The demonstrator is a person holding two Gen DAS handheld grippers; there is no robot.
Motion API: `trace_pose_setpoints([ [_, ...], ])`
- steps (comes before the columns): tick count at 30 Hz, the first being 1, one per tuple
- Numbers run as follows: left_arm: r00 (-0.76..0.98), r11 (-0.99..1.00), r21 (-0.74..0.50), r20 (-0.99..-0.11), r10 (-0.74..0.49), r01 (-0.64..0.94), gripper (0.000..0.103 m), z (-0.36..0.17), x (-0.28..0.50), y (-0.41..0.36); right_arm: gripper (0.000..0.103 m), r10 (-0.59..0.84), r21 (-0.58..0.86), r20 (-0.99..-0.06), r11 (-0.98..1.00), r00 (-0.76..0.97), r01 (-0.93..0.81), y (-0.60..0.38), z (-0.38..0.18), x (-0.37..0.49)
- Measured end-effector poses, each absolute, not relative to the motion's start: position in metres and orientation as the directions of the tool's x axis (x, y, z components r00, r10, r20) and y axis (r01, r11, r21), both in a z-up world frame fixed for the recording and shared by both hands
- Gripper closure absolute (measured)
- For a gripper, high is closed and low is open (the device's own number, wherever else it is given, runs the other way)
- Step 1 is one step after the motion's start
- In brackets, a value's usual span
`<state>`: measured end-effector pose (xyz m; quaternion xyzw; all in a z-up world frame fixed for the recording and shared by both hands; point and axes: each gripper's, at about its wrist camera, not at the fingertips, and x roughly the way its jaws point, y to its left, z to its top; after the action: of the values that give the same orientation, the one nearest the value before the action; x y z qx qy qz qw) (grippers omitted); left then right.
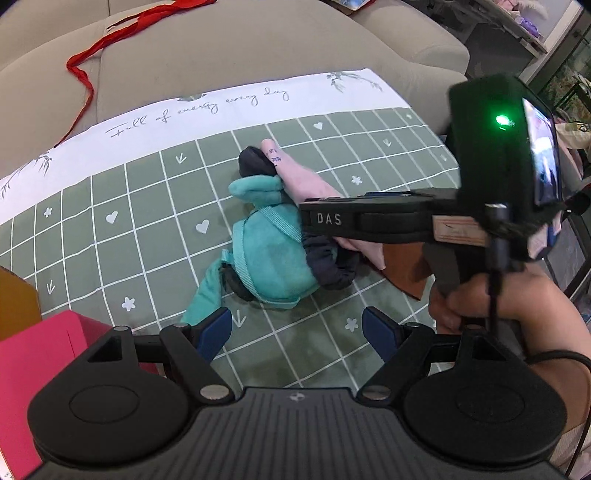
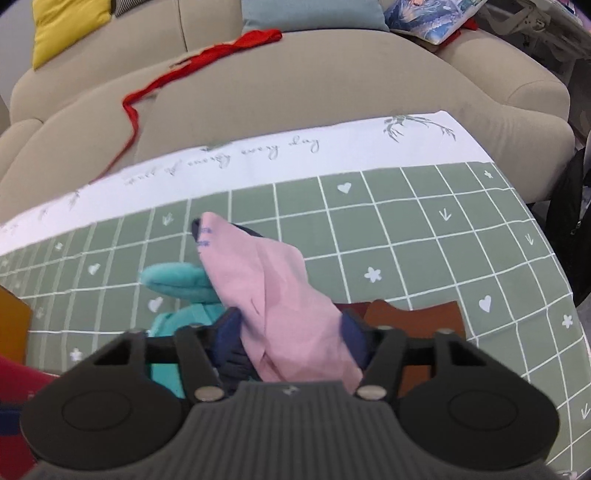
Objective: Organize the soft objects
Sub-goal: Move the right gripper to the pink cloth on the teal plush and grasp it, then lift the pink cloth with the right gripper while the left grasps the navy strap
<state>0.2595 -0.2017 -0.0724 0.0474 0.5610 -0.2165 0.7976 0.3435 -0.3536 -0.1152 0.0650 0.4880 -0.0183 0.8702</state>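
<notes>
A small heap of soft things lies on the green checked cloth [image 1: 147, 221]: a teal plush bag [image 1: 266, 258], a dark navy cloth [image 1: 332, 271] and a pink cloth [image 2: 280, 295], with a brown piece [image 2: 417, 317] beside them. My right gripper [image 2: 291, 328] reaches down into the heap, and its blue pads press the pink cloth from both sides. In the left wrist view its black body [image 1: 332, 219] crosses over the heap, held by a hand [image 1: 480, 295]. My left gripper [image 1: 297, 328] hovers open just in front of the teal bag with nothing between its fingers.
A pink box [image 1: 37, 354] and an orange box [image 1: 14, 295] stand at the left edge. A beige sofa [image 2: 295, 81] runs behind the table, with a red ribbon [image 2: 192, 62], a yellow cushion [image 2: 66, 26] and a printed pillow [image 2: 432, 18] on it.
</notes>
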Motion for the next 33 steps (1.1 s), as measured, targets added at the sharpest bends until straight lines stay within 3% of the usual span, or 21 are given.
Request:
trace_pose_setpoints([
  [4, 0.290, 0.910, -0.138, -0.920, -0.264, 0.392, 0.009, -0.077, 0.262, -0.201, 0.069, 0.045, 0.112, -0.844, 0.989, 0.534, 0.094, -0.355, -0.122, 0.341],
  [6, 0.301, 0.910, -0.132, -0.917, -0.263, 0.394, 0.009, -0.080, 0.264, -0.200, 0.089, 0.069, 0.138, -0.845, 0.986, 0.531, 0.091, -0.356, -0.118, 0.340],
  [8, 0.304, 0.910, -0.126, -0.917, -0.258, 0.395, 0.009, -0.081, 0.265, -0.198, 0.095, 0.033, 0.092, -0.858, 0.992, 0.512, 0.089, -0.355, -0.107, 0.338],
  [14, 0.303, 0.912, -0.170, -0.907, -0.293, 0.373, 0.009, -0.088, 0.277, -0.196, 0.097, 0.055, 0.144, -0.827, 0.983, 0.559, 0.116, -0.379, -0.059, 0.320],
  [18, 0.325, 0.914, -0.139, -0.905, -0.273, 0.381, 0.009, -0.096, 0.279, -0.204, 0.096, 0.048, 0.148, -0.826, 0.980, 0.562, 0.134, -0.391, -0.053, 0.310],
  [23, 0.295, 0.886, -0.203, -0.892, -0.342, 0.416, 0.009, -0.099, 0.274, -0.219, 0.097, 0.111, 0.203, -0.817, 0.974, 0.567, 0.103, -0.397, -0.044, 0.307],
  [27, 0.324, 0.897, -0.121, -0.905, -0.276, 0.426, 0.009, -0.109, 0.276, -0.233, 0.096, 0.112, 0.207, -0.826, 0.972, 0.552, 0.113, -0.400, -0.043, 0.306],
  [33, 0.309, 0.842, -0.223, -0.859, -0.407, 0.491, 0.009, -0.103, 0.273, -0.245, 0.096, 0.150, 0.249, -0.847, 0.959, 0.510, 0.133, -0.410, -0.053, 0.303],
])
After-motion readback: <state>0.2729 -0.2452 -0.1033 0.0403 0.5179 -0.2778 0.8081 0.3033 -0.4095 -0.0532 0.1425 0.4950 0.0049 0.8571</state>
